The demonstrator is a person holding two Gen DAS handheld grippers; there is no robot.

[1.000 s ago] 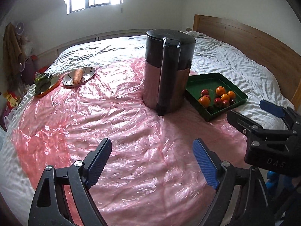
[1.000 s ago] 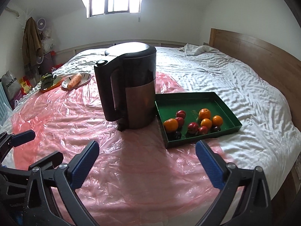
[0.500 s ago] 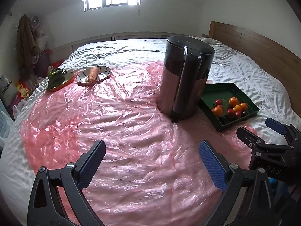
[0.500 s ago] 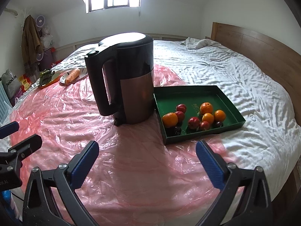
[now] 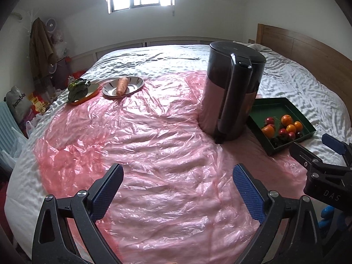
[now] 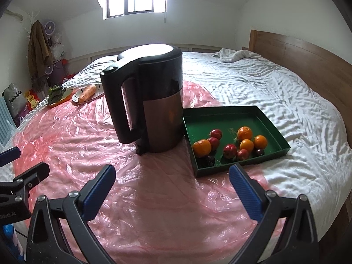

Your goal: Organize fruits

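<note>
While held low and near over the pink plastic sheet (image 6: 154, 198), left gripper (image 5: 178, 189) and right gripper (image 6: 172, 189) both spread wide, holding nothing. Farther, right of the kettle (image 6: 151, 101), oranges (image 6: 202, 147) and red fruits (image 6: 230, 150) mixed in the green tray (image 6: 222, 118). Sorted or not, hard to say. Far left, carrot (image 5: 122, 85) on a plate (image 5: 136, 83).
</note>
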